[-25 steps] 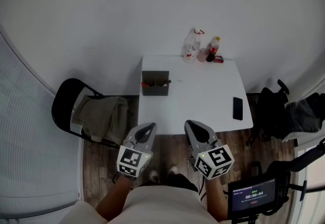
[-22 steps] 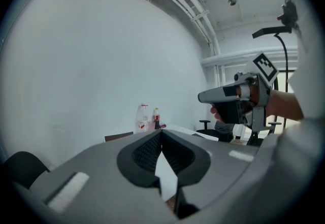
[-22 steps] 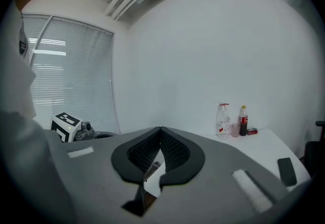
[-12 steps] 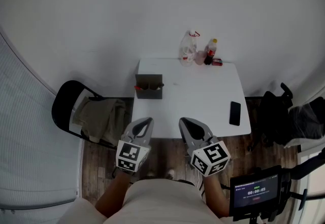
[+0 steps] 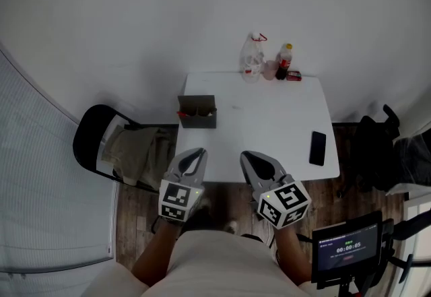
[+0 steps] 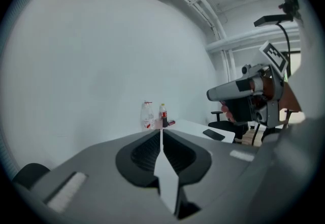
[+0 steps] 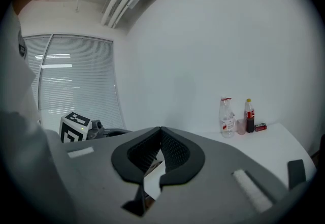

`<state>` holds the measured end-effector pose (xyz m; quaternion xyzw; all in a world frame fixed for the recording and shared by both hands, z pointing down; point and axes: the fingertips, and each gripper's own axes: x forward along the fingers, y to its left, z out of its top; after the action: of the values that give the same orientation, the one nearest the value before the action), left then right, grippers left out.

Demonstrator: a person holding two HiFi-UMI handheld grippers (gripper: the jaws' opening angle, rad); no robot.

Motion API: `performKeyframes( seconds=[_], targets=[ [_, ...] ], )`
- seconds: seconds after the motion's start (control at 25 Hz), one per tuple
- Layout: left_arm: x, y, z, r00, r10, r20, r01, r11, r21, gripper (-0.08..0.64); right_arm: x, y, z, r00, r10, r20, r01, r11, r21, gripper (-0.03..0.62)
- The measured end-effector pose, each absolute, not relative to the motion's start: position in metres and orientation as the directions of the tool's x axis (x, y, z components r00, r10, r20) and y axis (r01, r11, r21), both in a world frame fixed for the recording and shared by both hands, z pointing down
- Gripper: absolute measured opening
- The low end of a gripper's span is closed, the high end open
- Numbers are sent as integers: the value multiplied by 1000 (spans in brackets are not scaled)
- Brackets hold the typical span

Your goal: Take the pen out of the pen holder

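the left gripper [image 5: 196, 153] and right gripper [image 5: 249, 156] hang closed on nothing, well short of the pen holder [image 5: 197, 117] where the pen [image 5: 183, 114] stands; best bring one above the holder, part its jaws, pinch the pen high, lift straight.

1 white table [image 5: 269, 120] carries 1 dark pen holder [image 5: 197, 112], 2 bottles, 1 clear bottle [image 5: 252, 58] and 1 dark soda bottle [image 5: 285, 61], and 1 black phone [image 5: 318, 148]. Left of the table stands 1 folding chair [image 5: 94, 144]; right of the table, 1 office chair [image 5: 374, 151].
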<state>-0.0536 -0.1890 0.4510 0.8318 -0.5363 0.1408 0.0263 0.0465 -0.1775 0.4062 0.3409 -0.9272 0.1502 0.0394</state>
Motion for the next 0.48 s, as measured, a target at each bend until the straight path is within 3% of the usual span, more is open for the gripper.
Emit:
performKeyframes(
  seconds=[0.48],
  targets=[
    [-65, -254, 485, 431, -840, 330, -875, -479, -75, 52, 42, -234, 437, -718, -654, 239, -694, 647, -314, 3]
  ],
)
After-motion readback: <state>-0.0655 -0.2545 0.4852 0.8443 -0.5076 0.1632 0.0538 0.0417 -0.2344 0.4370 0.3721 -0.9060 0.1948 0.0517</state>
